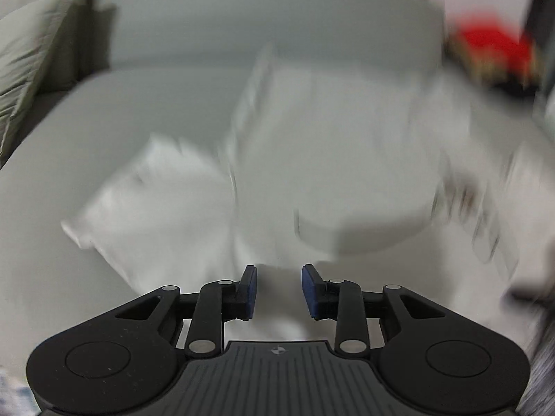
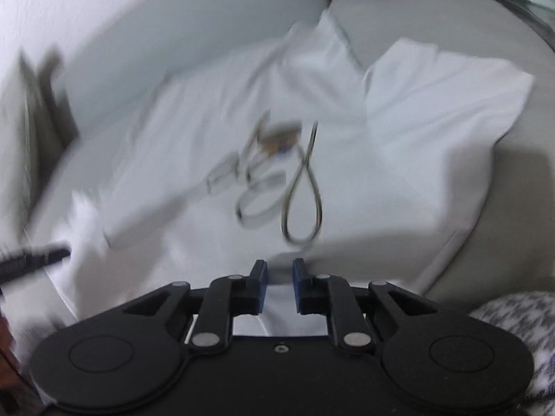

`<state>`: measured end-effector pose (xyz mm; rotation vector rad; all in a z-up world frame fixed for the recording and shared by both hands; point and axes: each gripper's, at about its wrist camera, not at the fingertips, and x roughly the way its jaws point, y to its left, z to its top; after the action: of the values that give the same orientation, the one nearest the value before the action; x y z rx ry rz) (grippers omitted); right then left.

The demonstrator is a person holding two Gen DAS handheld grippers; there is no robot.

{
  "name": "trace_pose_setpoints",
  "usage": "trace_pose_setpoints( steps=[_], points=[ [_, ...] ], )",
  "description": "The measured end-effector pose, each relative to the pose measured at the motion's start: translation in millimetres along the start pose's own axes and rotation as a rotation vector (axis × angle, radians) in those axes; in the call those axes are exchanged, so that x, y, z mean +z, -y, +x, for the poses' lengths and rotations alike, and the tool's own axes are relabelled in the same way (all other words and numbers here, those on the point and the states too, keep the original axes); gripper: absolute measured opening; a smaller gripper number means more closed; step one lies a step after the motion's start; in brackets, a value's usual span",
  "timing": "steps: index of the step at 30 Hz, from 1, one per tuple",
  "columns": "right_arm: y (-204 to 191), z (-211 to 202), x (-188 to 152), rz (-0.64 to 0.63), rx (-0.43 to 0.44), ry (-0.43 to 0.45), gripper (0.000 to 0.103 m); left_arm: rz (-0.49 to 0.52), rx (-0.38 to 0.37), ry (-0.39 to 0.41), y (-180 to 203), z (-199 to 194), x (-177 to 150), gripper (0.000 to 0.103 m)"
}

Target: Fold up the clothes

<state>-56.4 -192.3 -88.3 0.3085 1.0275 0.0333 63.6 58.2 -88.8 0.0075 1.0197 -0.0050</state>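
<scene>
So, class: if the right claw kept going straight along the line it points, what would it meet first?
Most likely the white printed T-shirt spread on the grey sofa; its hem already lies under the right claw, though blur hides the depth.

Red object (image 1: 492,43) — blurred, unidentifiable

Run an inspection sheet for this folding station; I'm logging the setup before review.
Surface: grey sofa seat, shirt spread across it.
Job's things: white T-shirt with a line-drawn print, one sleeve laid out flat; blurred in the left wrist view.
Clutter: patterned black-and-white fabric at the edge.
Grippers: left gripper open, nothing between its pads; right gripper narrowly parted over the shirt hem, grip unclear.
Cables: nothing seen.
Surroundings: cushion, red object, too blurred to identify.
</scene>
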Motion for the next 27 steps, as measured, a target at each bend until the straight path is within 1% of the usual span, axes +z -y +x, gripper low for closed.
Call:
trace_pose_setpoints(
  steps=[2,3,5,6,9,10,11,12,13,14,15,17,18,21,22,24,26,27],
  points=[
    [-3,-6,-7,-0.055,-0.021,-0.04,0.012,0.078,0.019,0.0,9,-9,-8,0.03],
    [1,-12,-8,-0.044,-0.014,-0.059,0.012,0.108,0.021,-0.004,11,-15,-10,0.03],
    [12,-25,-10,0.001,0.011,-0.082,0.013,0.112,0.024,0.021,6,-30,-10,0.03],
    [18,-32,-9,0.036,0.041,-0.078,0.014,0.103,0.024,0.046,2,-40,-8,0.03],
    [22,-63,2,0.119,0.156,0.009,0.015,0.076,0.039,0.192,-9,-84,6,0.03],
    [20,-76,9,0.132,0.19,0.046,0.02,0.066,0.037,0.238,-13,-99,13,0.03],
    [17,-90,16,0.133,0.214,0.088,0.03,0.055,0.036,0.279,-16,-112,20,0.03],
    [14,-104,24,0.129,0.233,0.135,0.036,0.045,0.038,0.306,-18,-120,27,0.031],
    [12,-116,32,0.129,0.249,0.181,0.051,0.035,0.039,0.334,-21,-128,34,0.032],
    [11,-128,41,0.132,0.268,0.223,0.061,0.025,0.041,0.361,-23,-136,41,0.033],
    [11,-136,49,0.135,0.285,0.256,0.065,0.015,0.042,0.389,-25,-144,48,0.038],
    [10,-146,68,0.142,0.311,0.31,0.075,-0.004,0.044,0.437,-30,-157,62,0.041],
    [9,-147,77,0.143,0.312,0.334,0.076,-0.01,0.046,0.44,-31,-153,69,0.042],
    [10,-131,106,0.16,0.276,0.372,0.077,-0.014,0.085,0.423,-30,-129,88,0.042],
    [11,-121,115,0.174,0.268,0.373,0.075,-0.015,0.089,0.415,-30,-119,91,0.042],
    [17,-95,132,0.196,0.263,0.372,0.067,-0.014,0.096,0.387,-27,-92,102,0.042],
    [21,-64,149,0.214,0.232,0.366,0.051,-0.022,0.102,0.361,-25,-62,109,0.042],
    [25,-47,158,0.227,0.205,0.359,0.048,-0.027,0.099,0.348,-24,-46,114,0.042]
  ],
)
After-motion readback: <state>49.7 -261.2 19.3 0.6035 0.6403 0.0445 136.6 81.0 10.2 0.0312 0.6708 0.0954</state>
